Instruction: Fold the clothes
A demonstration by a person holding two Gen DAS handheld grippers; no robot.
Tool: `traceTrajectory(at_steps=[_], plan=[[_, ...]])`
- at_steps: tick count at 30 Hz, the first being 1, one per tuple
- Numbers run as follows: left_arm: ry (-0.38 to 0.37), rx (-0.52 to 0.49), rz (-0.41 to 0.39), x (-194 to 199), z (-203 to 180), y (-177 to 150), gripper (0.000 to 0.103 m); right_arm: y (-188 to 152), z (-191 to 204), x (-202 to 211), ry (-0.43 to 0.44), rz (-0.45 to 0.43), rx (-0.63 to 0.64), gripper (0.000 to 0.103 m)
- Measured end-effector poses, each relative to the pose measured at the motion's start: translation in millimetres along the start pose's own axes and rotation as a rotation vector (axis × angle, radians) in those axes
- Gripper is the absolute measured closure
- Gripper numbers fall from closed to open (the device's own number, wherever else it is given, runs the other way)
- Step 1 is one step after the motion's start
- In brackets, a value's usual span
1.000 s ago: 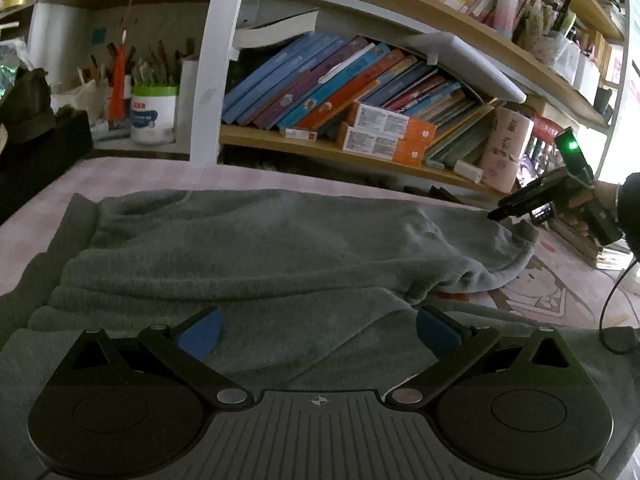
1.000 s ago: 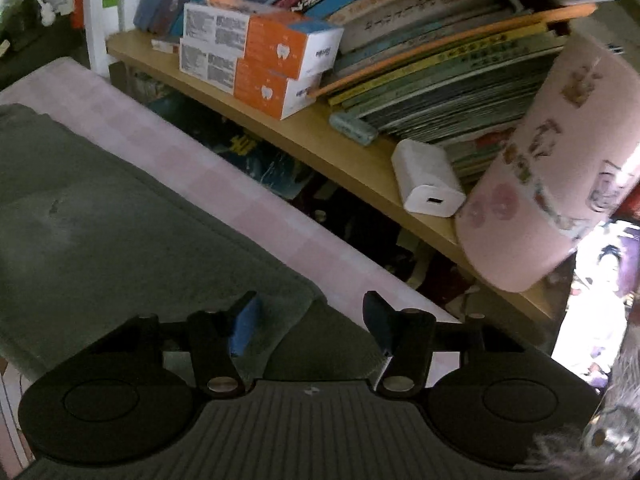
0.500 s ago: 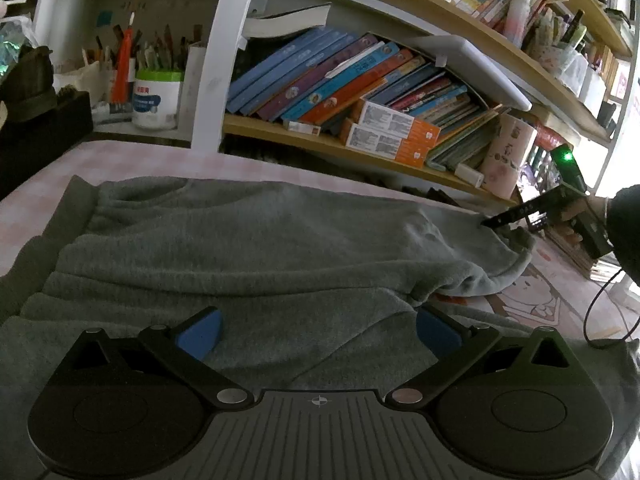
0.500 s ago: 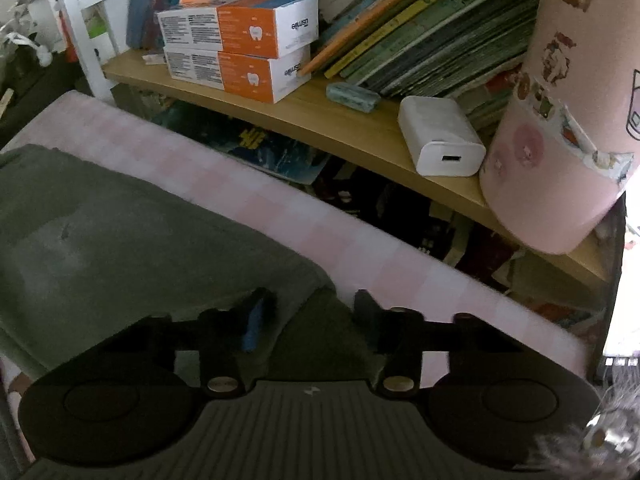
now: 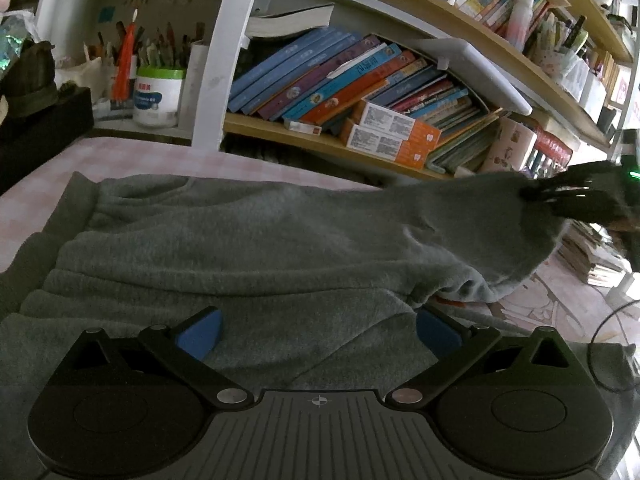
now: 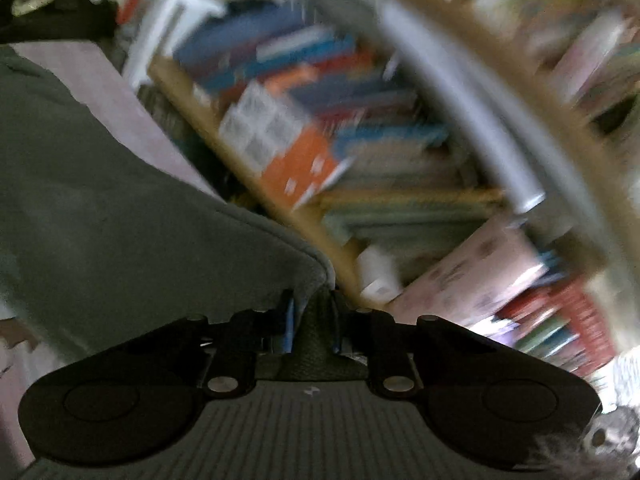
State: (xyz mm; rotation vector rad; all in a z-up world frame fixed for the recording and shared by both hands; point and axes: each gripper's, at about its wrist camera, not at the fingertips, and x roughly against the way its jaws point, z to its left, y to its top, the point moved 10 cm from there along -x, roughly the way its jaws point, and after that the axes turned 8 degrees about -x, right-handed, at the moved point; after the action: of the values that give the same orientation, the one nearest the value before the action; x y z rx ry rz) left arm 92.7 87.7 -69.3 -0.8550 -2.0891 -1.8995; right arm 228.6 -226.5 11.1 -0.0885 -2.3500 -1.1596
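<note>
Bench (image 5: 132, 160): pink check cloth, bookshelf (image 5: 360, 136) at the far side.
Garment (image 5: 248, 248): grey fleece spread on the bench, long axis left to right, right end lifted.
Right tool (image 6: 312, 316): clamped narrow on that right end's corner, raised at far right.
Left tool (image 5: 318, 330): fingers wide, holding nothing, low over the near edge.
Relation: the free length runs leftward from the right tool, so the fold likely goes left.

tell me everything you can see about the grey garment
The grey garment looks like thick fleecy fabric, spread in soft folds over the pink checked table. The right gripper is shut on its far corner, lifting that end off the table. The left gripper hangs open over the near part. What kind of garment it is cannot be told.
</note>
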Motion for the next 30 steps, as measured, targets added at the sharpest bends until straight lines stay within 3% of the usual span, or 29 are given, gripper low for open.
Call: traceTrajectory(at_steps=[4,8,12,17,20,26,30], plan=[[-0.001,0.002,-0.002,0,0,0,0.000,-5,26,78,-0.029,-0.108,0.102,0.087],[-0.001,0.005,-0.006,1,0,0,0.000,-35,66,145,0.010,-0.162,0.214,0.087],[0.005,0.013,-0.020,2,2,2,0.000,-73,109,176,0.117,-0.128,0.277,0.087],[0.055,-0.008,-0.084,15,7,10,0.000,-103,138,187,0.189,-0.083,0.225,0.087],[0.097,-0.128,-0.107,26,3,17,0.000,-108,135,185,0.196,-0.079,0.163,0.087],[0.228,-0.519,-0.043,34,-2,35,0.000,-117,133,180,0.224,-0.064,0.077,0.086],[0.256,-0.758,-0.030,26,-5,49,0.000,-120,137,178,0.235,-0.062,0.064,0.086]])
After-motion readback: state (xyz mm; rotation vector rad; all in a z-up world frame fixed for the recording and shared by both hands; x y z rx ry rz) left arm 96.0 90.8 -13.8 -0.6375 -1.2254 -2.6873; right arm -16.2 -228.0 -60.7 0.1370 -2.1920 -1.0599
